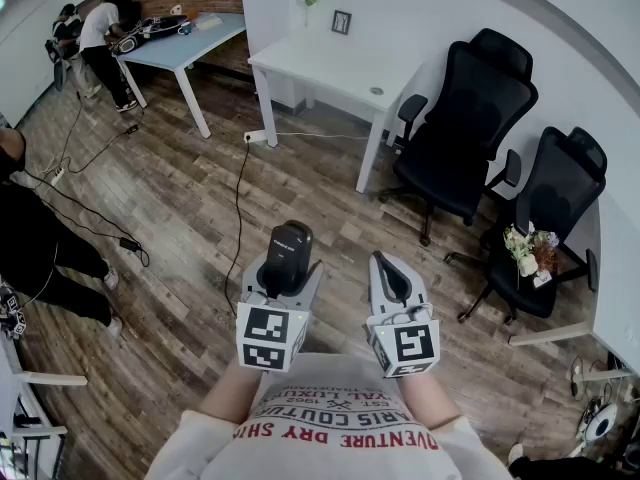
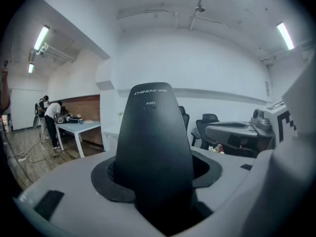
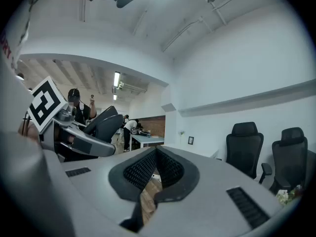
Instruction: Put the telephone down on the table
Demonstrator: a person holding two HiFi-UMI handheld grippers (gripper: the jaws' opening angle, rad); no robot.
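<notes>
White table: small frame, plant, round disc.

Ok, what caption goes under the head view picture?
Left tongs hold a black telephone above the wood floor; right tongs empty.

An office: white desks, black swivel chairs, wood-plank floor.

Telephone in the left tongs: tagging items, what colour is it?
Black telephone; best in left gripper view.
</notes>
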